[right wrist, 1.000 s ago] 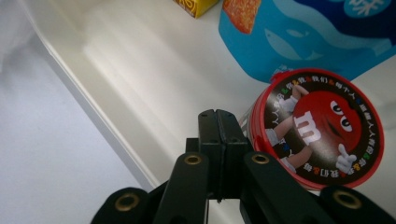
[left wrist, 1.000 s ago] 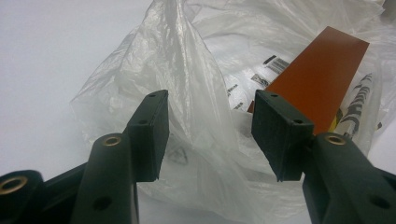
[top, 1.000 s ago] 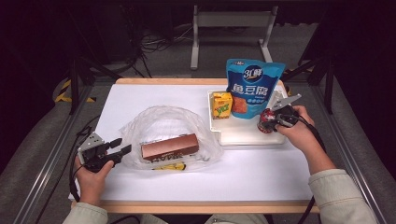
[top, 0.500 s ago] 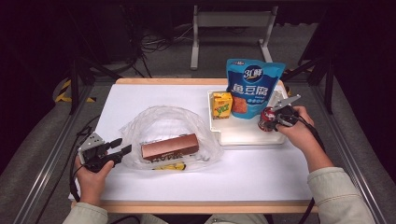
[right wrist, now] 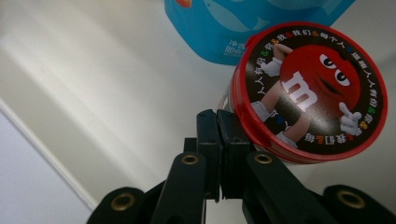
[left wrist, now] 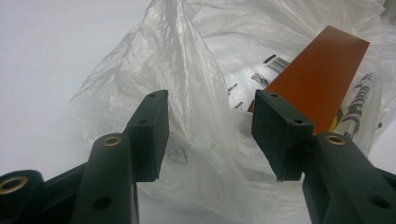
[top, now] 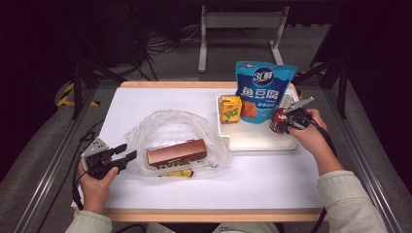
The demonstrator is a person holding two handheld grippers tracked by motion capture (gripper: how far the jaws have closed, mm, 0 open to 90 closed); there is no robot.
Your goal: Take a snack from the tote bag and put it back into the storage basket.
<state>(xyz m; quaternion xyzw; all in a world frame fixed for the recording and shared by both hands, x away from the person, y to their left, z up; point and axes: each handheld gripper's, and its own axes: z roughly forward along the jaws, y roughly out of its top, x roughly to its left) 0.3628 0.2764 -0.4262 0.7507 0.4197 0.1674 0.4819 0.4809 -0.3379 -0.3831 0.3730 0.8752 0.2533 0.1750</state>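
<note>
The white table (top: 160, 104) carries everything, with a clear plastic bag (top: 177, 131) spread at its left-centre and a white tray (top: 262, 141) at its right. From the high view the bag holds a brown box (top: 177, 152) lying flat, with a yellow-edged packet under it; the left gripper view adds a barcode label behind the box (left wrist: 322, 74) through the film. On the tray stand a blue pouch (top: 265, 92) and a small yellow carton (top: 231, 108). The red-lidded candy tub (top: 279, 121) sits on the tray in front of the pouch, just beside the right gripper (top: 291, 119). The right gripper view shows the tub's cartoon lid (right wrist: 310, 91) and the right gripper's (right wrist: 217, 140) jaws pressed together, empty, touching the tub's side. The left gripper (top: 124, 153) rests at the bag's left edge; its own view (left wrist: 210, 135) shows the jaws parted around a fold of film, pads not pressing it.
</note>
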